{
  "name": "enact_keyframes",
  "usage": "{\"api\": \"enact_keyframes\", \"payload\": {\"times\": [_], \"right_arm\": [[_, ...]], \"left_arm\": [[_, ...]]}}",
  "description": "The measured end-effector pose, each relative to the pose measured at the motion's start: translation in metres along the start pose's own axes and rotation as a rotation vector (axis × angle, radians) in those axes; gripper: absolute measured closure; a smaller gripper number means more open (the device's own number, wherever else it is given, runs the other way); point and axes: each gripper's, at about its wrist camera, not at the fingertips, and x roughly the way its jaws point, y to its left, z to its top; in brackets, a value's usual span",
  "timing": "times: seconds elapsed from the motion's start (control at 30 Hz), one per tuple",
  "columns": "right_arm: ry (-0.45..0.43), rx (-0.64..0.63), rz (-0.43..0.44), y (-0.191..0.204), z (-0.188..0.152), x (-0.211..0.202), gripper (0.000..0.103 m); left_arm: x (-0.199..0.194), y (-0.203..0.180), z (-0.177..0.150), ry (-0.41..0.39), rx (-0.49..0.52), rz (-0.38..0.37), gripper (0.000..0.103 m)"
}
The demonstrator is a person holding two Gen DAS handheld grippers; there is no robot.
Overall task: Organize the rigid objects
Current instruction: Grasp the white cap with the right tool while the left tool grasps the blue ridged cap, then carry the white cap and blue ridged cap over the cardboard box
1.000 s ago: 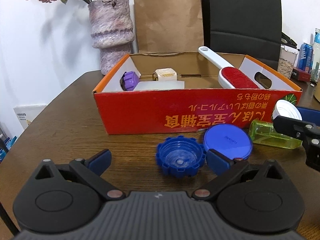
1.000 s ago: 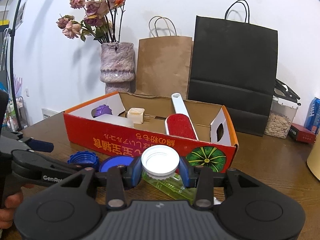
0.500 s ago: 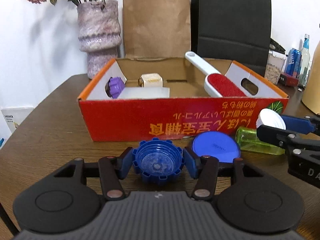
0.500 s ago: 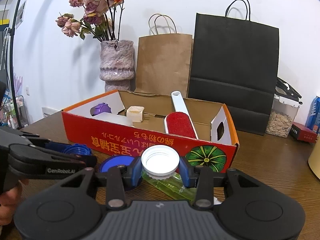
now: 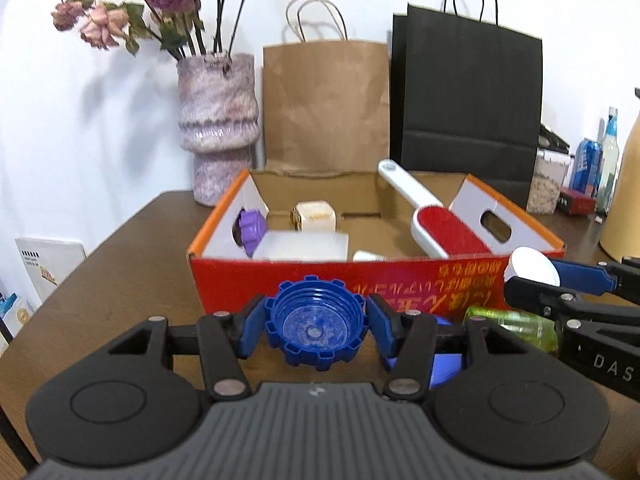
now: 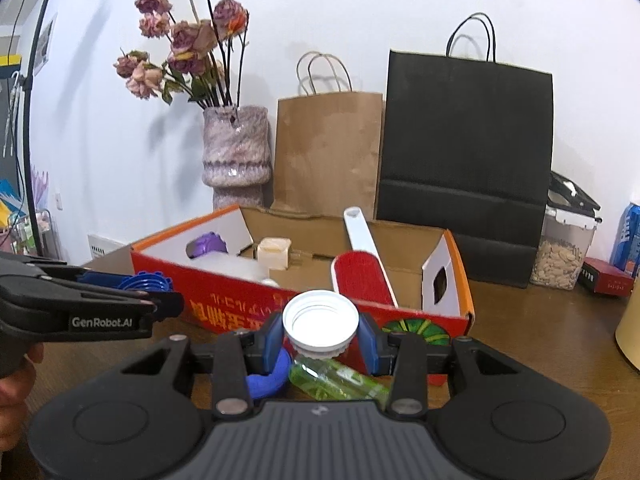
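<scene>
My left gripper (image 5: 316, 326) clamps the blue cap (image 5: 316, 322); right gripper (image 6: 320, 338) clamps the white cap (image 6: 320, 320). Both sit just short of the red box (image 5: 360, 284). Blue disc (image 5: 448, 364) and green bottle (image 6: 336, 378) lie mostly hidden behind my fingers.

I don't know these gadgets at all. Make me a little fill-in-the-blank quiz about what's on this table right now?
1. The left gripper is shut on a ridged cap coloured ____.
2. The right gripper is shut on a ____ cap.
3. The lint brush with the red pad lies inside the ____.
4. The dried flowers stand in a ____.

Missing words: blue; white; box; vase
</scene>
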Motion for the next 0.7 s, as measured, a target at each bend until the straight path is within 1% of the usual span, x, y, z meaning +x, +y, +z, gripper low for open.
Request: {"api": "enact_keyframes", "payload": {"times": [0.33,0.7], "right_arm": [[-0.046,0.0,0.013,0.007,0.019,0.009,0.064],[-0.071,0.026,0.025,0.007,0.041,0.046,0.064]], "left_arm": [[0.003,0.003,0.022,-0.057,-0.039,0.013,0.047],[0.034,0.012,0.048,-0.085,-0.088,0.044,0.047]]}}
